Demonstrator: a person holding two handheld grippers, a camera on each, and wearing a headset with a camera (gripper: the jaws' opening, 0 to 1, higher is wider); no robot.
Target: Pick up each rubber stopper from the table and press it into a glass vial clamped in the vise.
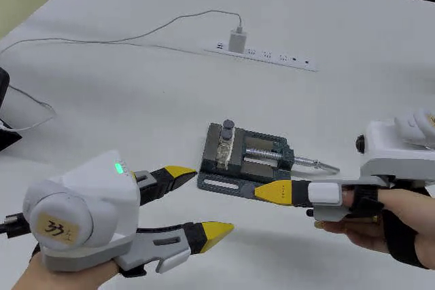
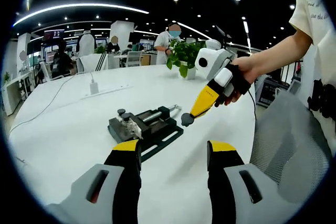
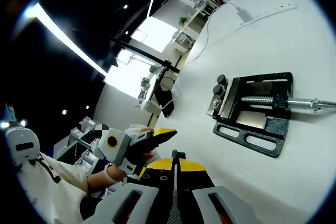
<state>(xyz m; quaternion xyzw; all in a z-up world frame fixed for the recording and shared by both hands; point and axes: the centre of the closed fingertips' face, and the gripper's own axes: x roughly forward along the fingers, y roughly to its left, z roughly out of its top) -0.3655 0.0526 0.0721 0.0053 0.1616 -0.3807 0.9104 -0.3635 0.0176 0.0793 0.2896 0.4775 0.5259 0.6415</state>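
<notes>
White table (image 1: 136,113) holds vise (image 1: 253,162), stoppered vial (image 1: 227,135) upright.

Left gripper (image 1: 211,200) jaws spread, right gripper (image 1: 260,191) clamped on rubber stopper (image 2: 187,119)

One vise (image 1: 245,157), two vials (image 3: 217,88), two grippers (image 1: 207,200) (image 1: 268,191), one held stopper (image 2: 187,119).
</notes>
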